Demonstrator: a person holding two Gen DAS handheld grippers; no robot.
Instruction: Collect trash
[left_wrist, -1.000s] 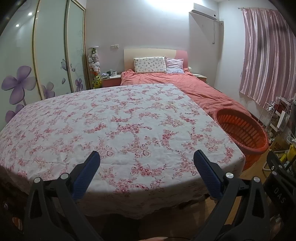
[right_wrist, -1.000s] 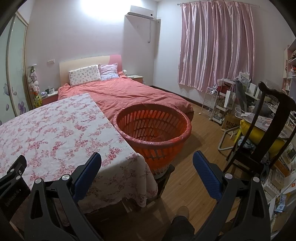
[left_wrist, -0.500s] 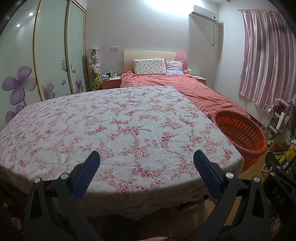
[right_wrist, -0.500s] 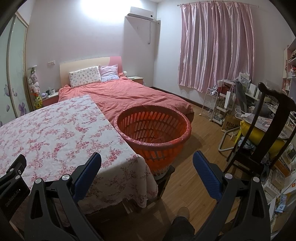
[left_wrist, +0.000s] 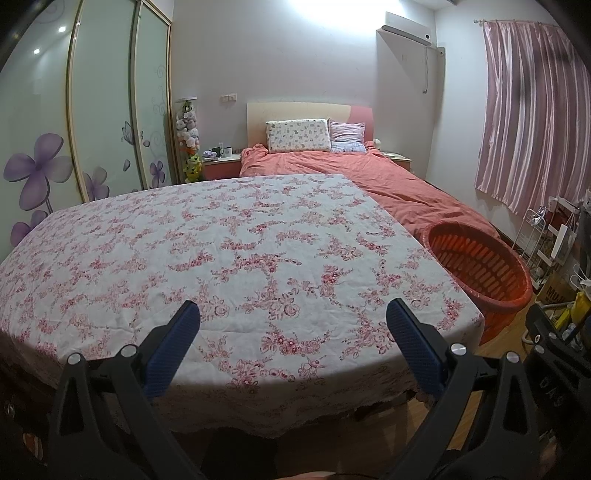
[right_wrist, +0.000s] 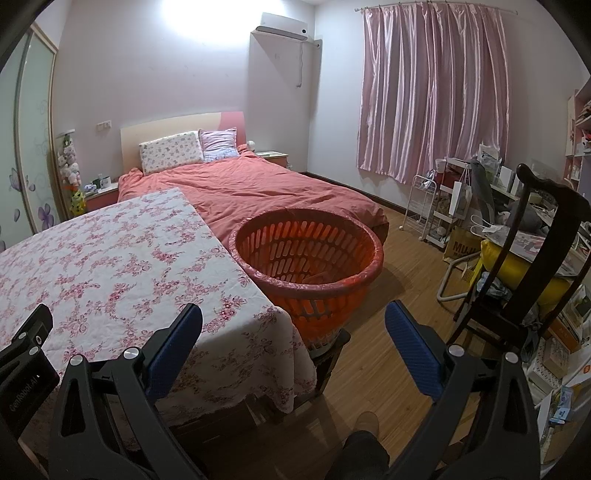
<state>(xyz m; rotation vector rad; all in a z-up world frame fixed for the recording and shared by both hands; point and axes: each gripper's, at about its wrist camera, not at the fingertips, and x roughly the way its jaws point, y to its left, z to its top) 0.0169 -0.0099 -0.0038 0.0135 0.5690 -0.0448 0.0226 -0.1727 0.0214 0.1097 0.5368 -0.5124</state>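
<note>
An orange slatted basket (right_wrist: 306, 254) lined with a clear bag stands on a low stool by the right end of the table; it also shows in the left wrist view (left_wrist: 480, 266). The table carries a pink floral cloth (left_wrist: 229, 258) with nothing on it. My left gripper (left_wrist: 291, 332) is open and empty over the table's near edge. My right gripper (right_wrist: 293, 339) is open and empty, near the table's right corner (right_wrist: 273, 332) and in front of the basket. I see no trash on the cloth; something dim lies at the basket's bottom.
A bed with a salmon duvet (right_wrist: 258, 192) lies behind the table. A dark wooden chair (right_wrist: 535, 258) with yellow cushions, a white wire rack (right_wrist: 424, 210) and cluttered shelves fill the right side. A wardrobe (left_wrist: 92, 122) with glass doors stands at the left. Wooden floor (right_wrist: 399, 295) lies between basket and chair.
Both views have shifted slightly: the table and basket sit a little lower in frame, as both grippers tilted or rose a bit. Both stay open and empty.
</note>
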